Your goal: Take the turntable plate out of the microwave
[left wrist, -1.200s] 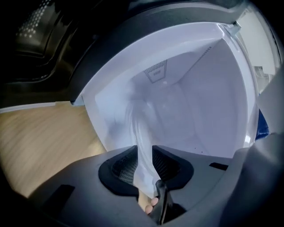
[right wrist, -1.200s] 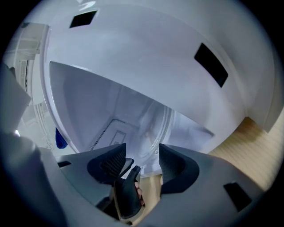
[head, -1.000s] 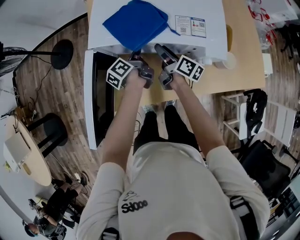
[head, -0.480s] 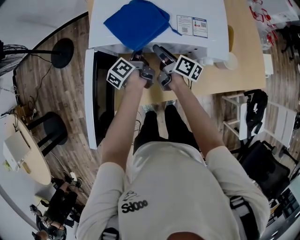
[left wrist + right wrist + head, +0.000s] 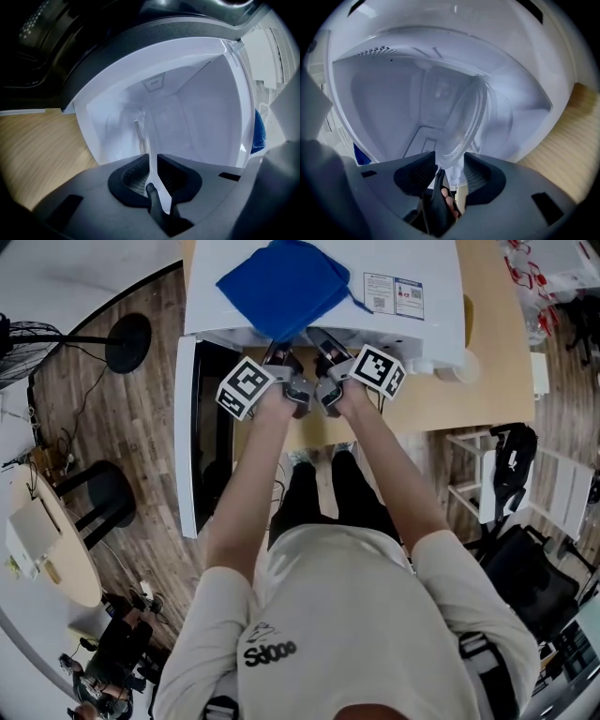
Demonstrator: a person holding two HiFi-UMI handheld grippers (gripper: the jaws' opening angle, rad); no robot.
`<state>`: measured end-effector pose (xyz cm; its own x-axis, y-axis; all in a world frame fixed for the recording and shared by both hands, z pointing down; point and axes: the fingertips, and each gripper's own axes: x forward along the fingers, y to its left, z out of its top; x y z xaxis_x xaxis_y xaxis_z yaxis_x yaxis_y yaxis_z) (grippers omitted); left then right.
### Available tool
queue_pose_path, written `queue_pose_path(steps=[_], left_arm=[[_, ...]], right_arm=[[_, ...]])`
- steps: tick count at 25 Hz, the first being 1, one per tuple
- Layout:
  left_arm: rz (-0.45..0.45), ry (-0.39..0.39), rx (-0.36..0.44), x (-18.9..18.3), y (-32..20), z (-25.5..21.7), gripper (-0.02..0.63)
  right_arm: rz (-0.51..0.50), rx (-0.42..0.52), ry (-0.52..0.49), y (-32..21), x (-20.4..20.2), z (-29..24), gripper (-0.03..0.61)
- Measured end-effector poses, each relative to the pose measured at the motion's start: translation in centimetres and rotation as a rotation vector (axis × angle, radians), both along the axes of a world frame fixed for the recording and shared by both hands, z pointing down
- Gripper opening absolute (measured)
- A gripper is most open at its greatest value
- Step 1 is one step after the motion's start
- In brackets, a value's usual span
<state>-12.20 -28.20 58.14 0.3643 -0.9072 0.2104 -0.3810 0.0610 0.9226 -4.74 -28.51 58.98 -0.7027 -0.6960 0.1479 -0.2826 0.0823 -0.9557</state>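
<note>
Two tools, one turntable plate [image 5: 461, 122]
Left hand-held gripper [image 5: 151, 161], just closing, pinches its rim; right hand-held gripper [image 5: 450, 164] spread about it.

Light wooden table [image 5: 492, 390], white microwave [image 5: 441, 277] standing on it, door open

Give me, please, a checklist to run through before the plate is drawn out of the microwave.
1. Microwave door open: ok.
2. Left gripper on the turntable plate: ok; its jaws have just been closing and now pinch the rim.
3. Right gripper gripping: not ok; the rim stands between open jaws, the pads not pressing it.
4. Plate free of its support inside: cannot tell.
</note>
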Motion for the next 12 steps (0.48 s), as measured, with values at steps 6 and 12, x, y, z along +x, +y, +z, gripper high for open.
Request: queue_pose_path(steps=[6,12], left_arm=[[0.015,0.006,0.015,0.0,0.1,-0.3,0.057],[-0.008,0.025,-0.018,-0.1,0.2,1.0,0.1]], right_arm=[[0.071,-0.042,-0.072,-0.4,0.7,0.9,0.061],[0.112,-0.075,-0.185,0.1,1.3,1.2,0.029]])
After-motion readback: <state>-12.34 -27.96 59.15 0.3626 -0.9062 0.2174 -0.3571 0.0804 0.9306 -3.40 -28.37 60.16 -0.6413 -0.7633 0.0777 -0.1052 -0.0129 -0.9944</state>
